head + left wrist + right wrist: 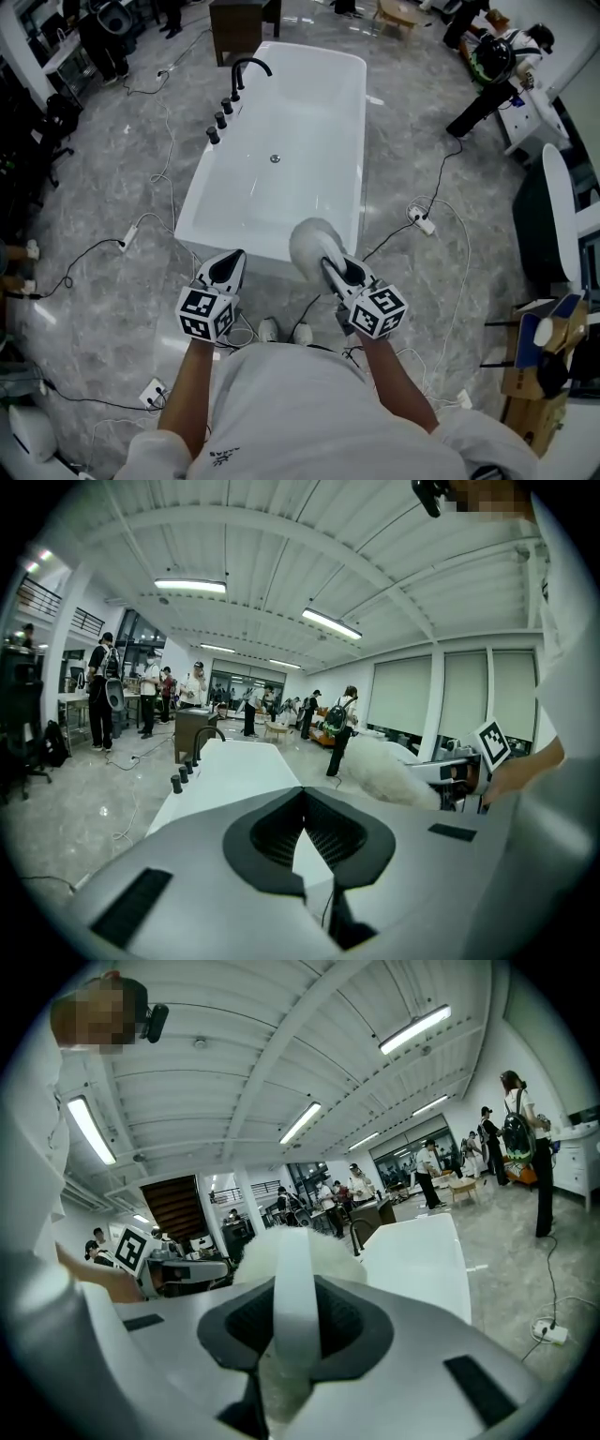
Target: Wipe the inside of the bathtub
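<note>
The white bathtub [309,84] stands ahead of me on the floor, with a black faucet [247,67] and knobs on its left rim and a drain [275,158] in the bottom. My right gripper [330,269] is shut on the white handle [292,1288] of a fluffy white duster [312,244], whose head hangs over the tub's near rim. My left gripper [232,257] hovers shut and empty just short of that rim, beside the duster. In the left gripper view the tub [234,766] stretches ahead and the duster [384,771] is to the right.
Cables and power strips [423,221] trail across the marble floor on both sides of the tub. A dark cabinet [239,23] stands behind the faucet end. Cardboard boxes [530,361] and a white chair [562,216] sit to the right. People stand at the room's far edges.
</note>
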Demonstrator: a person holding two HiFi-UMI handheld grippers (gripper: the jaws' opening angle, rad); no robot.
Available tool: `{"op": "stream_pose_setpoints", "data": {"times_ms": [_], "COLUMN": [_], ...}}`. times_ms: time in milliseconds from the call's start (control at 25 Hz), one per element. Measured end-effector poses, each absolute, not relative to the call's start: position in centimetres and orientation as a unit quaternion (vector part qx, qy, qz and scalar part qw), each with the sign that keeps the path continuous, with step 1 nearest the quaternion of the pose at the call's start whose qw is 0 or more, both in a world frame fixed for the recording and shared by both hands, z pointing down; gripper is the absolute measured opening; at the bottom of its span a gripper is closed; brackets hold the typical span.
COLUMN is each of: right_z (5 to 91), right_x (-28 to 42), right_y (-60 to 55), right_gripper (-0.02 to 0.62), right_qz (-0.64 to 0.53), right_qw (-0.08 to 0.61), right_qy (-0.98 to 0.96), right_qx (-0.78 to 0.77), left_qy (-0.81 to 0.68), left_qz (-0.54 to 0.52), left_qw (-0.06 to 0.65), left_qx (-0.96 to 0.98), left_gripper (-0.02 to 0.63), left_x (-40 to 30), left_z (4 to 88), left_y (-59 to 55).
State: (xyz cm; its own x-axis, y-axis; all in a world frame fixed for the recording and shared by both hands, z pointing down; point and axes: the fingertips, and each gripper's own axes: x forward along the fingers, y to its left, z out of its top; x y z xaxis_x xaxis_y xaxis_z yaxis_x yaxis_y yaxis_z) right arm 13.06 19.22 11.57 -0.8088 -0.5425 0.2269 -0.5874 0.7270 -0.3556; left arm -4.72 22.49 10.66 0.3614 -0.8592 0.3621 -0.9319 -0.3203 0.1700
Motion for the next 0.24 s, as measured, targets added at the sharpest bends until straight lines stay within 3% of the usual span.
{"op": "stream_pose_setpoints", "data": {"times_ms": [240], "right_z": [11.64], "right_x": [12.71], "right_y": [19.22], "right_gripper": [0.092], "right_qz": [0.208], "right_qw": [0.053], "right_qy": [-0.924], "right_qx": [0.316], "left_qy": [-0.555], "left_qz": [0.101], "left_qw": [0.173], "left_qx": [0.807], "left_gripper": [0.011], "left_x": [-5.59], "left_z": [10.54], "left_y": [22.69]}}
